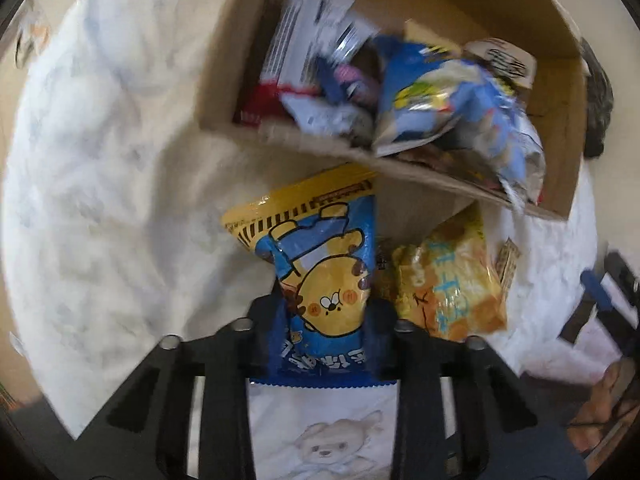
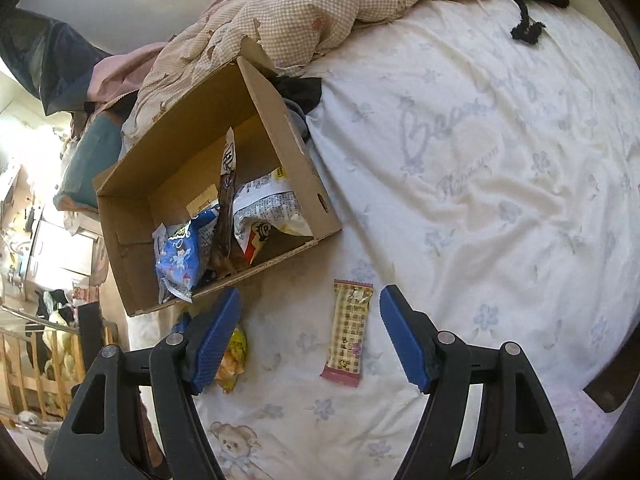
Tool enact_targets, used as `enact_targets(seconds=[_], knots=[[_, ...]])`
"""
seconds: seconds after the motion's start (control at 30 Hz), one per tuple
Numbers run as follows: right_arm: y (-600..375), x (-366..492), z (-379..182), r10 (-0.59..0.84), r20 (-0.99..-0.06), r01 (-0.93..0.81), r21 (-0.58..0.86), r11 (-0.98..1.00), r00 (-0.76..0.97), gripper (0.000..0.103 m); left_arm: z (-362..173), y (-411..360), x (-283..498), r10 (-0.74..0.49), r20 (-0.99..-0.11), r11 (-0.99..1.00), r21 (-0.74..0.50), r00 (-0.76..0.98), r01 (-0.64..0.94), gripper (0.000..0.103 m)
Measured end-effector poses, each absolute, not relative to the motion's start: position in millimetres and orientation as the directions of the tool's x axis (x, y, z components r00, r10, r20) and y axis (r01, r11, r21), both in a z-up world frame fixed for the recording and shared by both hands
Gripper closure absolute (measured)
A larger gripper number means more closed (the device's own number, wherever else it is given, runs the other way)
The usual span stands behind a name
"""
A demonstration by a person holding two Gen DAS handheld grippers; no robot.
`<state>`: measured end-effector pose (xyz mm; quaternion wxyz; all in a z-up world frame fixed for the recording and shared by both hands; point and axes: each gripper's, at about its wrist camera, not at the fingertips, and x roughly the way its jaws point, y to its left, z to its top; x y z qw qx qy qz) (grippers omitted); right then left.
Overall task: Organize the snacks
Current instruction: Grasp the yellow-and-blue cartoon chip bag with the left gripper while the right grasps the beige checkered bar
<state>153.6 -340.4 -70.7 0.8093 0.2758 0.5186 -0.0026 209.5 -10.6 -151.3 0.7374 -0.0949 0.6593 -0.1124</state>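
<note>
1. While the left gripper (image 1: 326, 316) clamps the blue-and-yellow bear snack bag (image 1: 320, 264) at lower centre, the cardboard box (image 1: 560, 92) of snacks fills the upper right.
2. Yellow snack packet (image 1: 448, 280) lies right of the bag, on the bedsheet (image 1: 100, 160).
3. Right gripper (image 2: 310, 338) is spread wide, holding nothing; checkered snack bar (image 2: 349, 332) lies between its fingers, lower centre.

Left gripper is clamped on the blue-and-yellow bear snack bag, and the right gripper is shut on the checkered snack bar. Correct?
Not quite. The right gripper is open, hovering over the checkered snack bar on the bedsheet, as the right wrist view shows. The left gripper does clamp the bear snack bag.
</note>
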Motion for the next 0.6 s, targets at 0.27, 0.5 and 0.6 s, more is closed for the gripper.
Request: enact_targets(seconds=[0.27, 0.5, 0.6], knots=[[-340, 156, -88, 0.328, -0.849, 0.332, 0.476, 0.814, 0.414, 0.028, -106, 13, 182, -0.199, -0.963, 0.98, -0.199, 0.179, 0.018, 0.081], [-334, 162, -124, 0.353, -0.89, 0.408, 0.448, 0.796, 0.288, 0.028, -78, 39, 156, -0.152, -0.961, 0.988, -0.156, 0.229, 0.0, 0.081], [-326, 169, -136, 0.33, -0.913, 0.408, 0.404, 0.819, 0.241, 0.029, -77, 42, 155, -0.17, -0.954, 0.983, -0.183, 0.246, -0.027, 0.081]])
